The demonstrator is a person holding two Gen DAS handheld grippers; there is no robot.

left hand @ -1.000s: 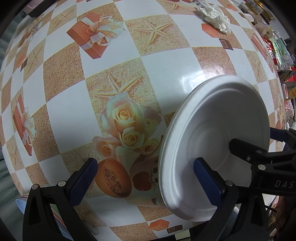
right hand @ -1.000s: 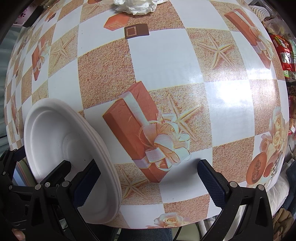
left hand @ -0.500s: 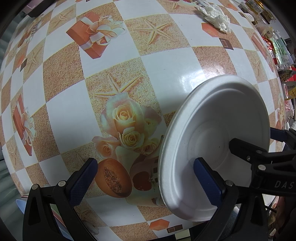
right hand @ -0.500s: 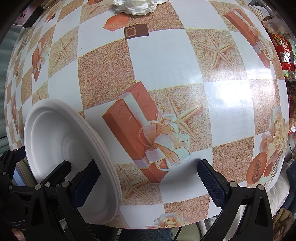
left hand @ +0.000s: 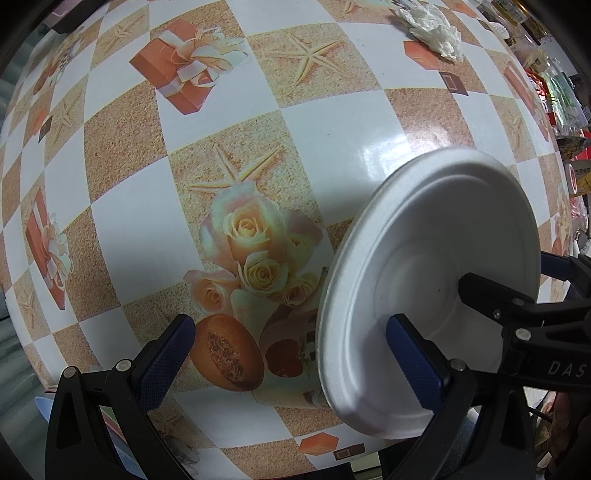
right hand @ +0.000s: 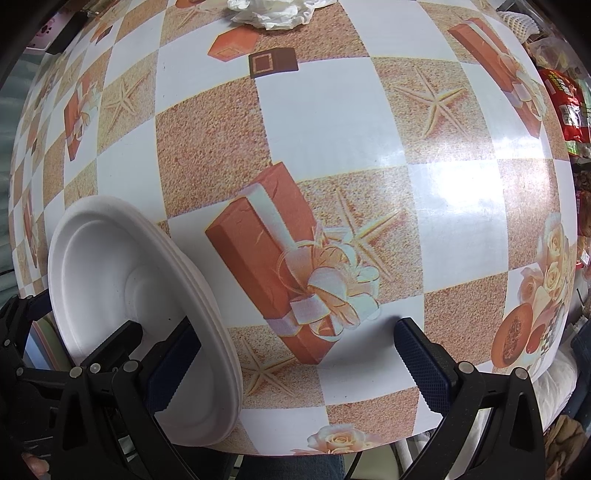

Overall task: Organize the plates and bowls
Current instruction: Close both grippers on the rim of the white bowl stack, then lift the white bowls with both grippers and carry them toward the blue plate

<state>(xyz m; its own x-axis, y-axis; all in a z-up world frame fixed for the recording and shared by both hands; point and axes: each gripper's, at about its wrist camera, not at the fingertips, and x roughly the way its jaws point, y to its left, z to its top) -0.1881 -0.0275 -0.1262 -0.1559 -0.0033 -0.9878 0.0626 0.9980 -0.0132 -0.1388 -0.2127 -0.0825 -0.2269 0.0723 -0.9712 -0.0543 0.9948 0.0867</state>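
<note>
From my left tongs I see both blue-padded fingers spread wide with nothing between them, over the checked orange-and-white oilcloth table with its printed roses and gift boxes. Just right of my right-hand finger, and partly behind it, stands the stack of white foam plates, tilted up on edge, with the other tool's black finger lying against its hollow face. Beyond the plates, at the far edge, lies a crumpled white tissue. From my right tongs the same plate stack sits at my left finger, the pad against its outer side; my right finger stands well apart, so these tongs gape wide and pinch nothing.
</note>
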